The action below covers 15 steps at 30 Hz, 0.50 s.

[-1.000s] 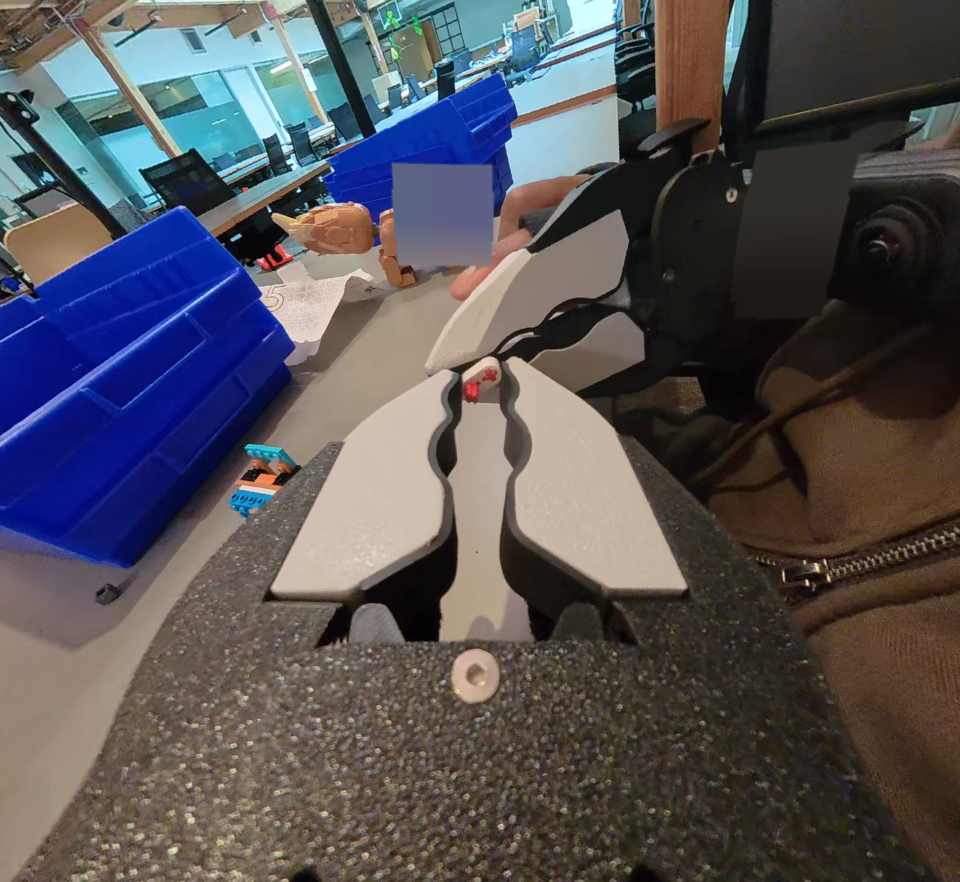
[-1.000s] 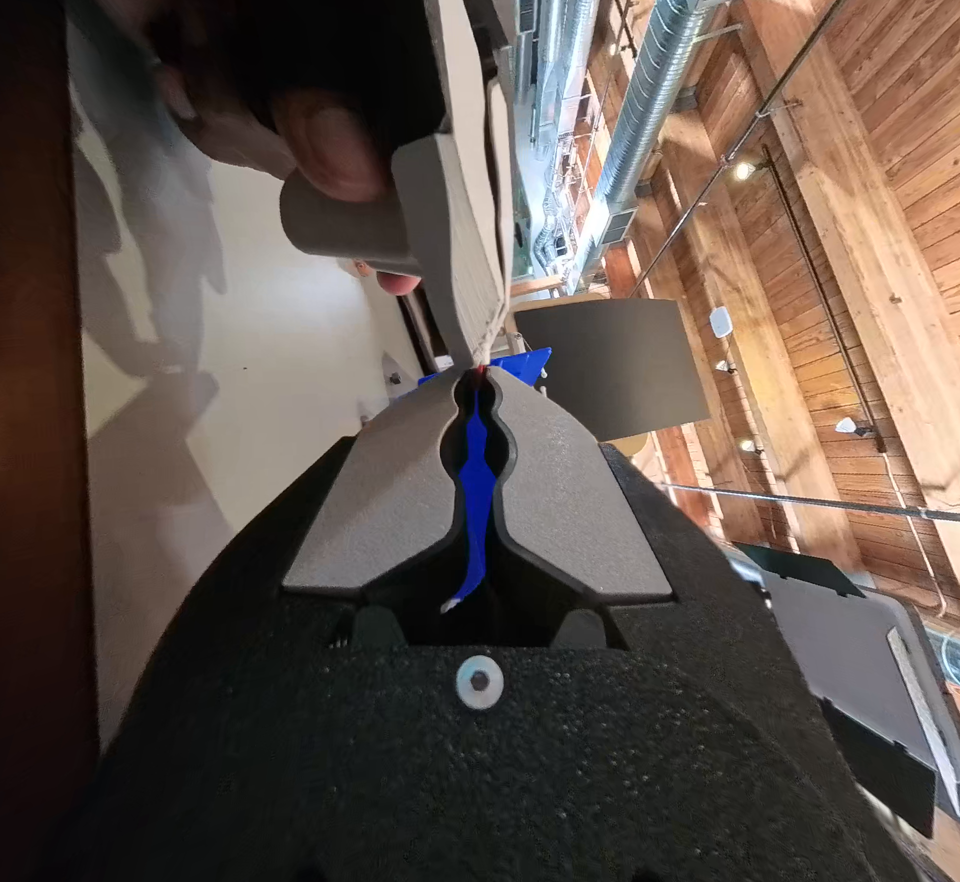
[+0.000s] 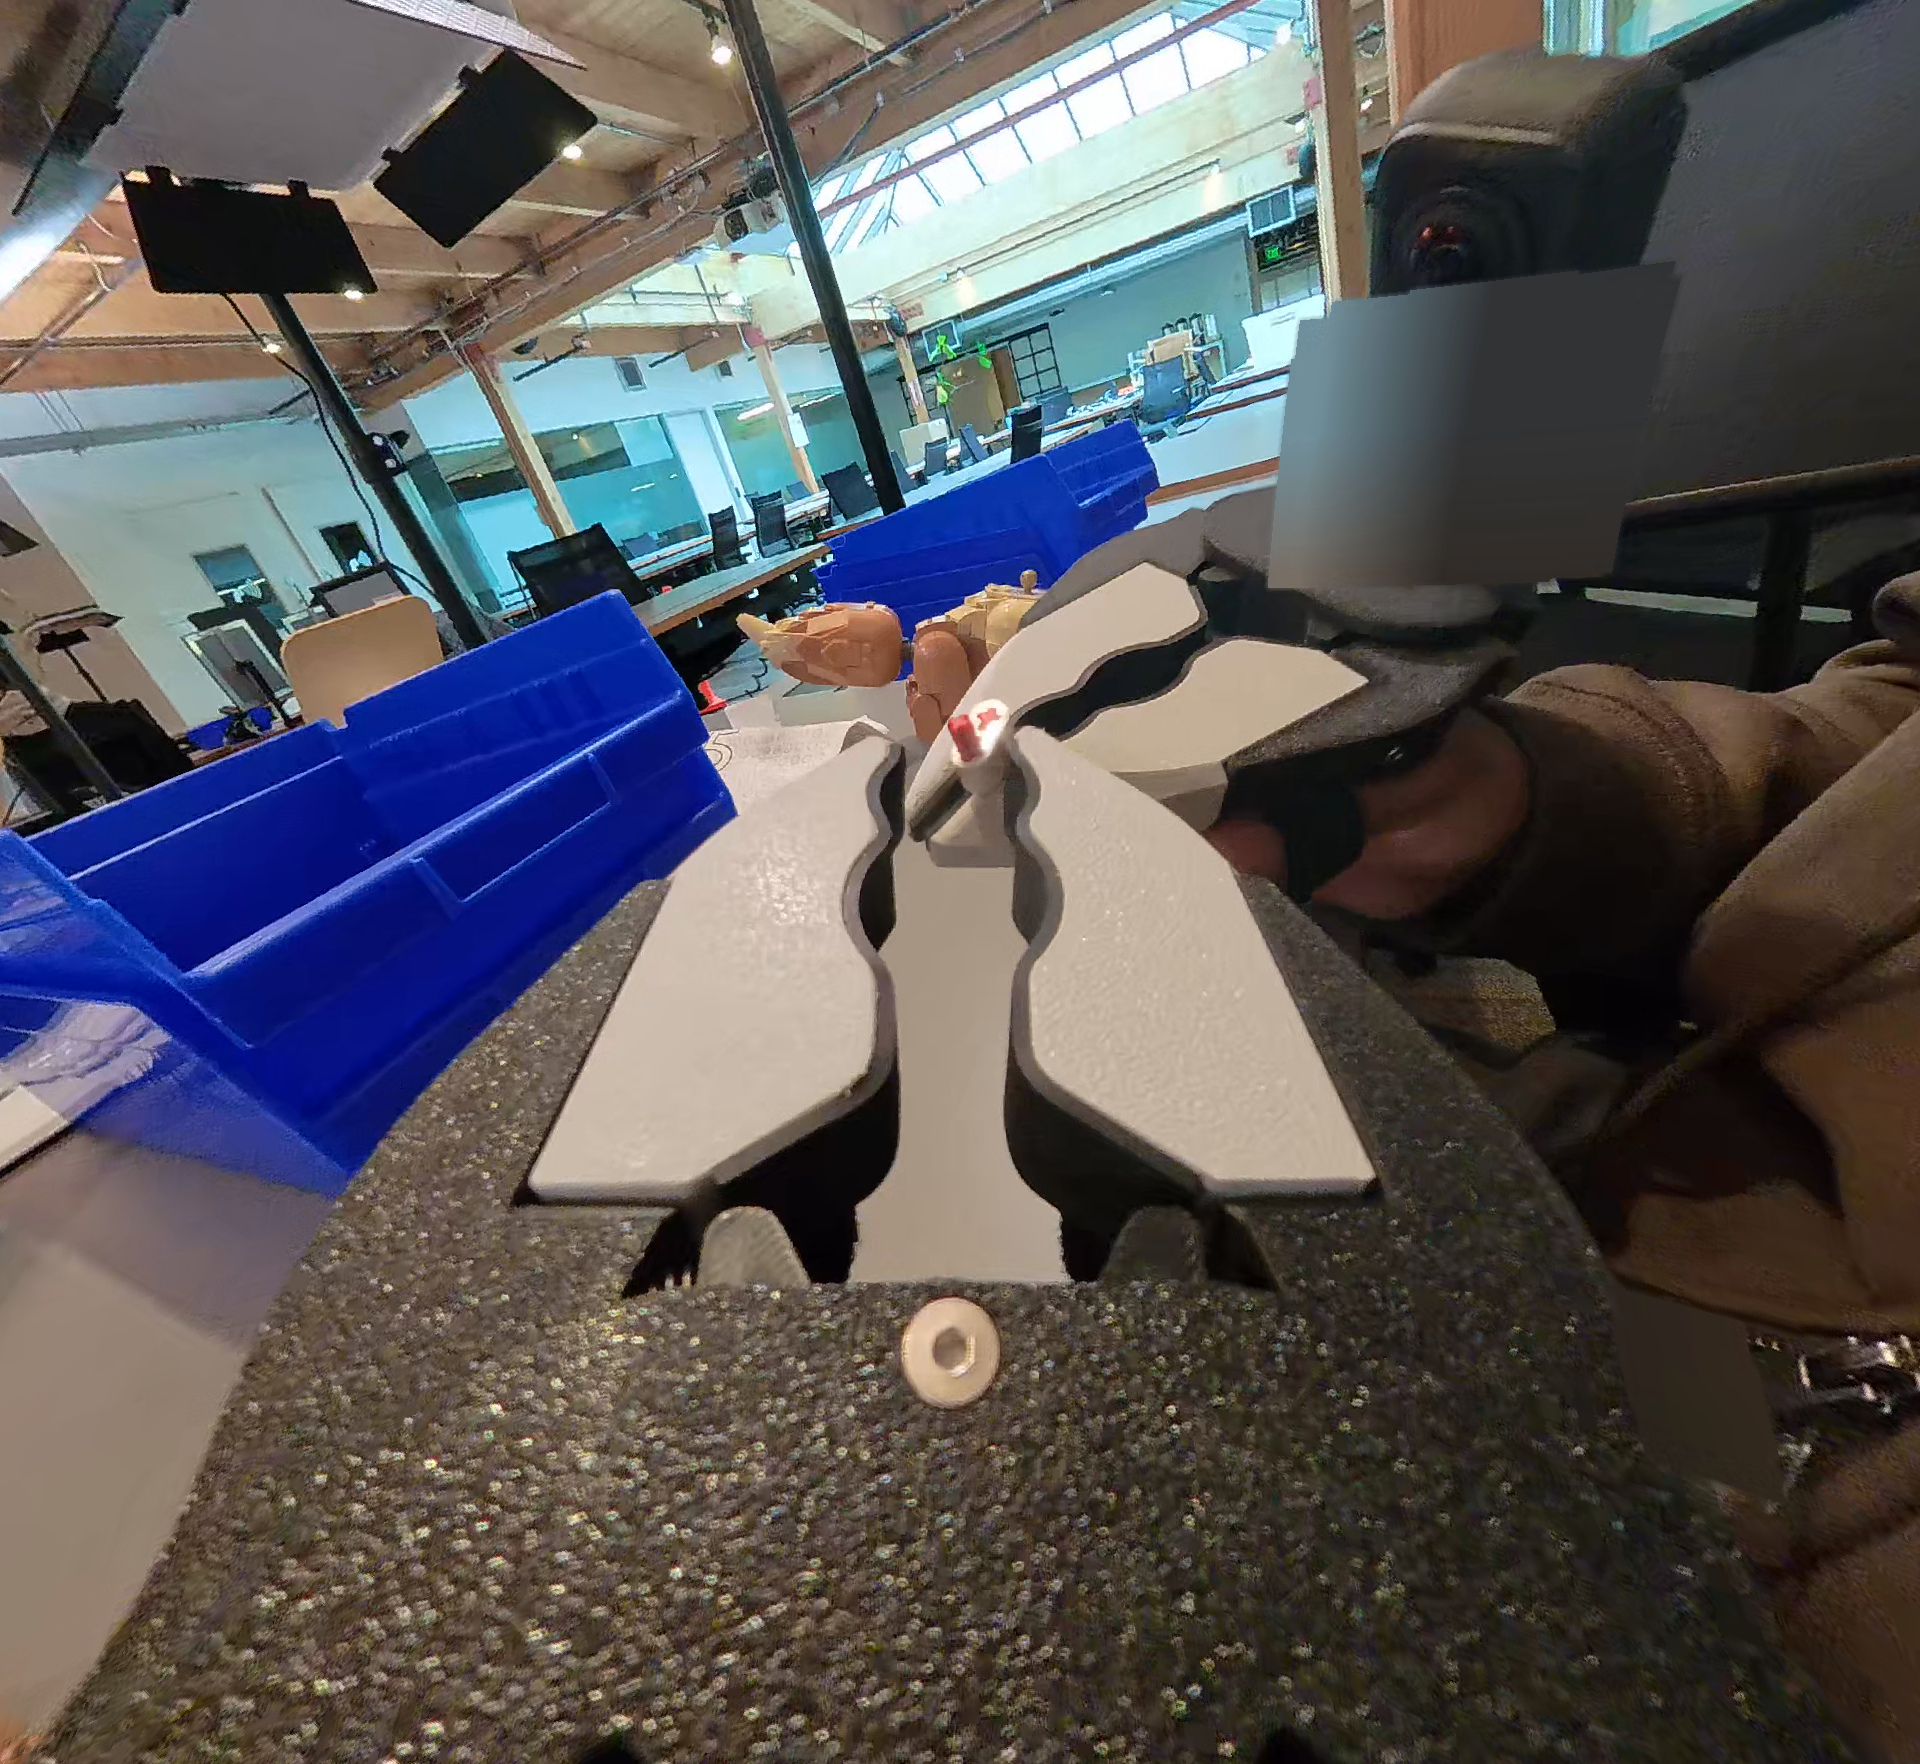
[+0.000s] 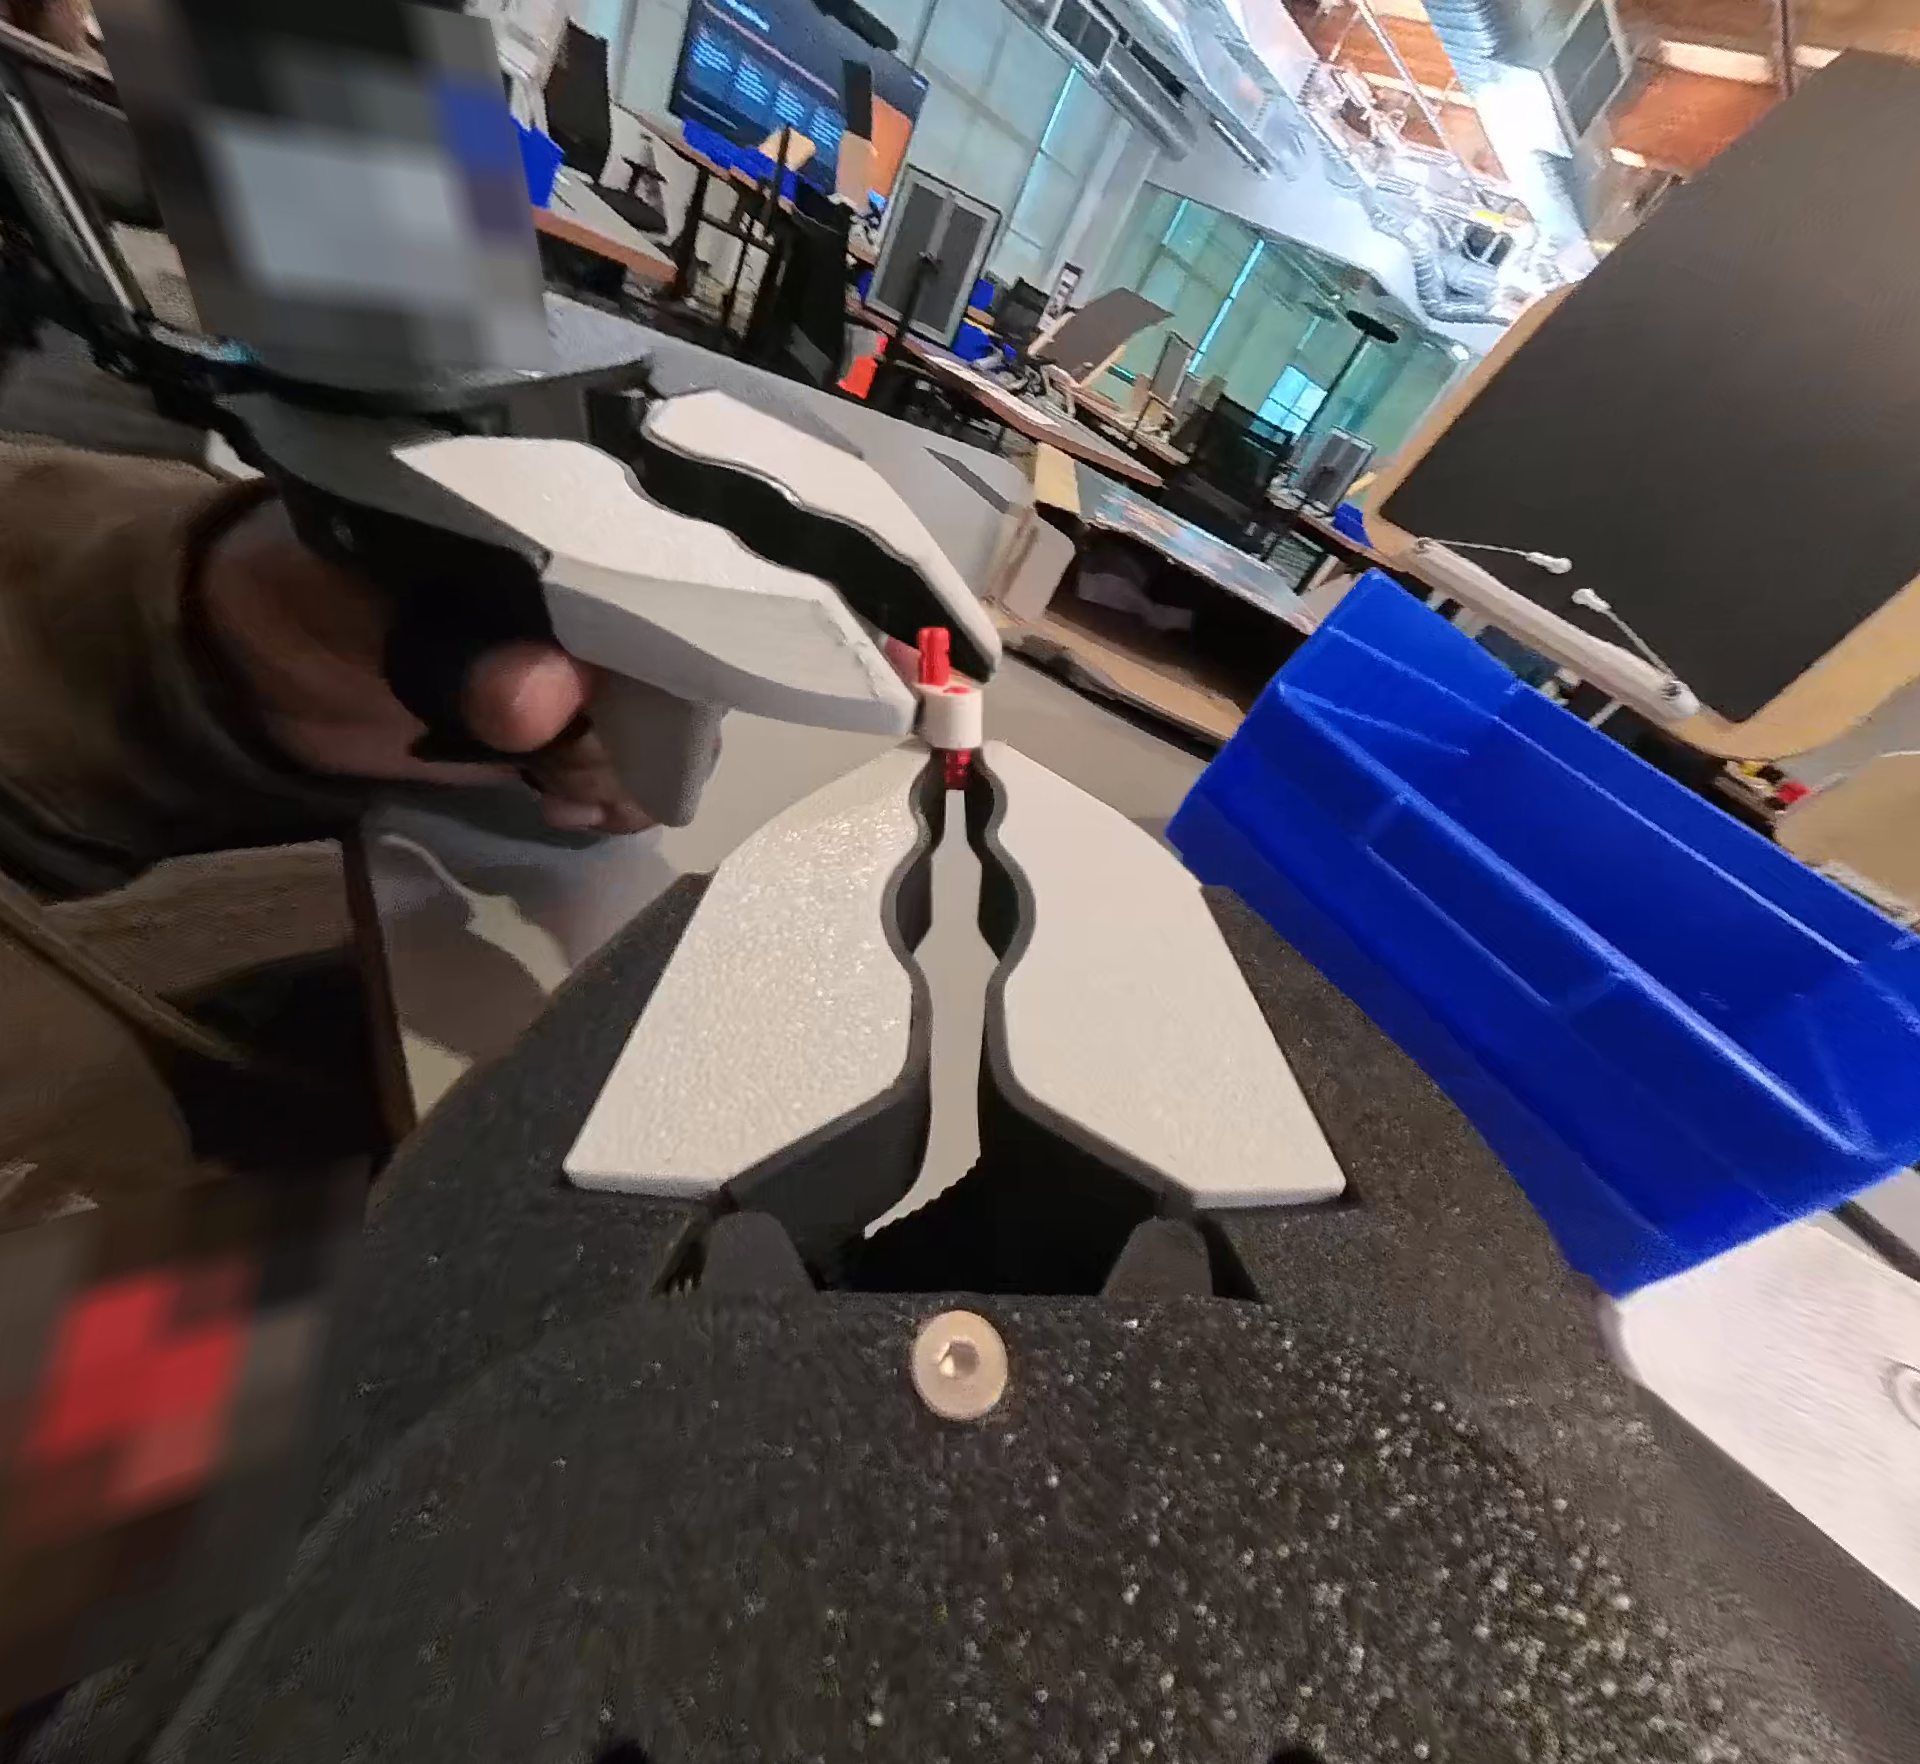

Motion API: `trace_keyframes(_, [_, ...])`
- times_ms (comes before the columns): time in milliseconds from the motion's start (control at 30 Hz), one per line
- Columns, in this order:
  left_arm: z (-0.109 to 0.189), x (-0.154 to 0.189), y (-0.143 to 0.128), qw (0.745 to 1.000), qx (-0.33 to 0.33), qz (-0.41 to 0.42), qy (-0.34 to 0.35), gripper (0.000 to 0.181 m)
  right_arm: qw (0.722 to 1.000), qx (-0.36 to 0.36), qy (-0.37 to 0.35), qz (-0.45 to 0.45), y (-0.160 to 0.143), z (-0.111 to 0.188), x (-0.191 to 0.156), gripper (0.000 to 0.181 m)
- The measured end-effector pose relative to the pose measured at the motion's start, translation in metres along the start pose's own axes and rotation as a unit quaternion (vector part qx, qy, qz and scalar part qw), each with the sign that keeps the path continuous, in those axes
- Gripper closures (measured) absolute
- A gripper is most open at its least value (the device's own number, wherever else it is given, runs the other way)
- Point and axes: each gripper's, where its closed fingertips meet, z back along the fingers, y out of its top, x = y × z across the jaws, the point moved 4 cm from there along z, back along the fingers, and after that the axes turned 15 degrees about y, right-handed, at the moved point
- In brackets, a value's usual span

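Note:
My left gripper (image 3: 958, 746) is shut on a small white collar piece (image 3: 982, 727) with a red cross axle (image 3: 964, 738) through it. In the right wrist view the collar (image 4: 948, 717) sits at the left gripper's tips (image 4: 940, 686), and the red axle (image 4: 932, 652) sticks out above it. My right gripper (image 4: 956, 758) is shut on the axle's lower end. The right gripper's tips (image 3: 920, 805) meet the piece from the right in the left wrist view. Both are held in the air above a grey table (image 4: 1091, 727). A hand (image 4: 499, 696) in a brown sleeve grips the left tool.
Blue bins (image 3: 364, 841) stand close on the left, with more (image 3: 987, 519) behind. A tan toy figure (image 3: 842, 654) and a printed sheet (image 3: 790, 758) lie on the table beyond the grippers. A blue bin (image 4: 1558, 883) is close on the right. A brown sleeve (image 3: 1714, 883) fills the right side. The tips of both grippers are at nearly the same place.
The right gripper has rolled from sideways to upright, still on the axle. The left gripper has tilted upward and still holds the white piece. The two tips stay together.

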Motion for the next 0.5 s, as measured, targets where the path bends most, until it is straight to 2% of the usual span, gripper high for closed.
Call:
trace_keyframes(133, [0.0008,0.0031,-0.0003,1.000,0.002,0.007,-0.017,0.172,1.000,0.019,0.011,-0.013,0.0010,-0.0005,-0.0009,0.178])
trace_keyframes(333, [0.0031,0.0020,0.0006,0.999,0.000,0.024,-0.029,0.174,0.999,0.027,0.017,-0.002,0.0017,-0.0018,-0.0037,0.177])
trace_keyframes(500, [0.0034,-0.0034,-0.0011,0.999,-0.010,0.038,-0.023,0.174,0.998,0.009,0.049,0.028,0.0008,0.0017,-0.0062,0.159])
